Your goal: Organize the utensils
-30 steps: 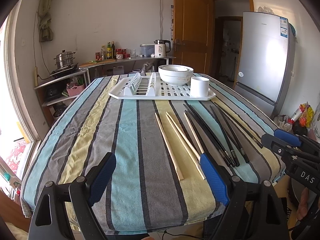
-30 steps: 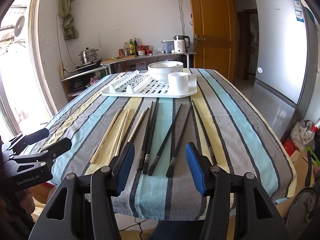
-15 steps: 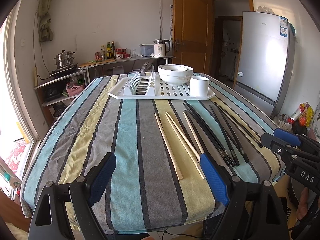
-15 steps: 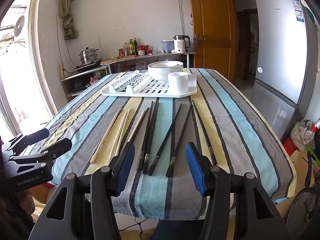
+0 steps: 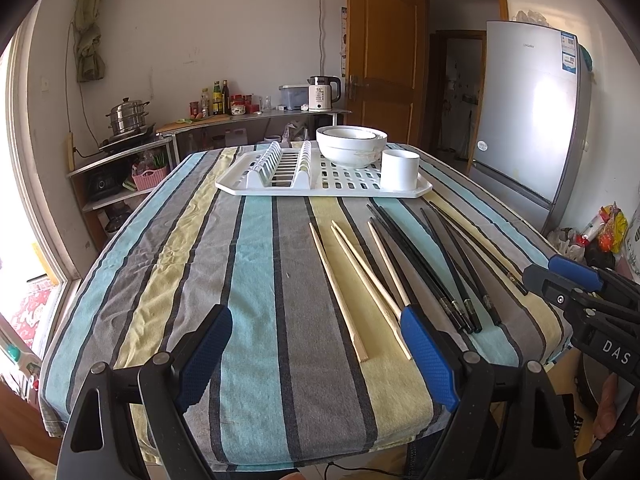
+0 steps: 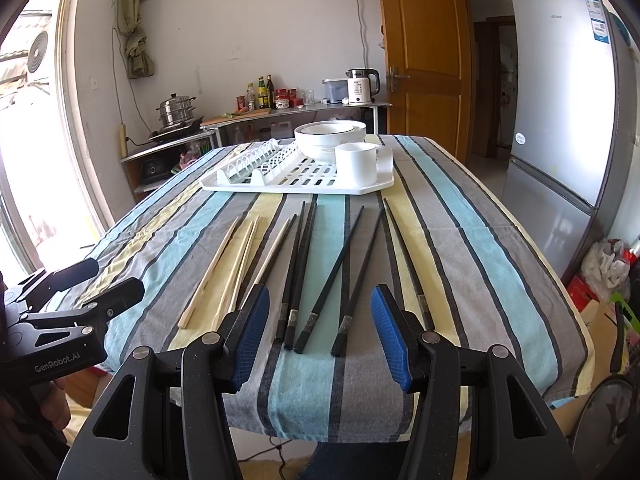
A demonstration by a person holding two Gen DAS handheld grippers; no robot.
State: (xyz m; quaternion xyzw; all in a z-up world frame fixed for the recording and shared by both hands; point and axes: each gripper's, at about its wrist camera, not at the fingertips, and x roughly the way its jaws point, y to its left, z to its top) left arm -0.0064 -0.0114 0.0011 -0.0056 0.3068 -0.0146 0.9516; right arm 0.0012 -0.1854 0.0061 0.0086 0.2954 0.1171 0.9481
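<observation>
Nothing is moving since the earlier frames: left gripper and right gripper are hovering with jaws apart over the counter, right view alone showing all five black chopsticks beside wooden chopsticks, while the drying tray is holding bowls and cup.

Silver fridge, wooden door, kettle, steamer pot, striped tablecloth

Both wrist views face down the striped table from its near edge, sharing the chopsticks.
</observation>
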